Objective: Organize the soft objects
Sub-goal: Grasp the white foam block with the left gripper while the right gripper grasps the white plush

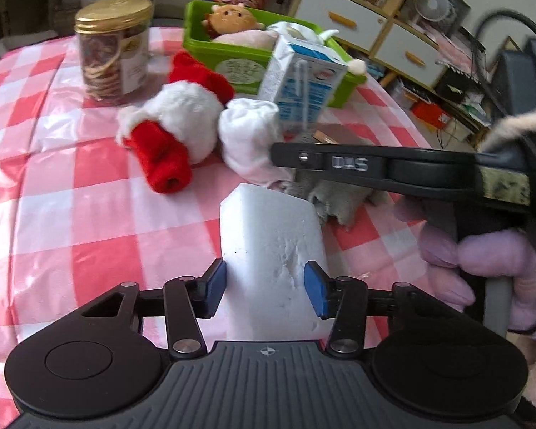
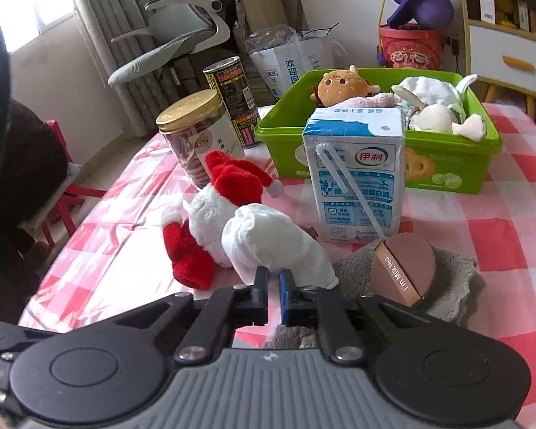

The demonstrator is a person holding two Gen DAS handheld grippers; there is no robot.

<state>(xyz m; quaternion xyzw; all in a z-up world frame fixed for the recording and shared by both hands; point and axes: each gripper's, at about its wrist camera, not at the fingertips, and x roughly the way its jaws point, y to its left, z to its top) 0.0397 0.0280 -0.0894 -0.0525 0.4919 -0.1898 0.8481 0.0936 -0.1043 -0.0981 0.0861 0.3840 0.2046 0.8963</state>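
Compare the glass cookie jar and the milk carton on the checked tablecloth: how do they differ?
The cookie jar is round, clear-walled and capped with a gold lid; the milk carton is a boxy, opaque blue-and-white pack with a straw on its front. The jar stands left of the green bin, the carton directly in front of it. Both stand upright, and neither is held by a gripper.

Toys in bin point(image 2: 446, 164), carton point(image 2: 355, 175) before it
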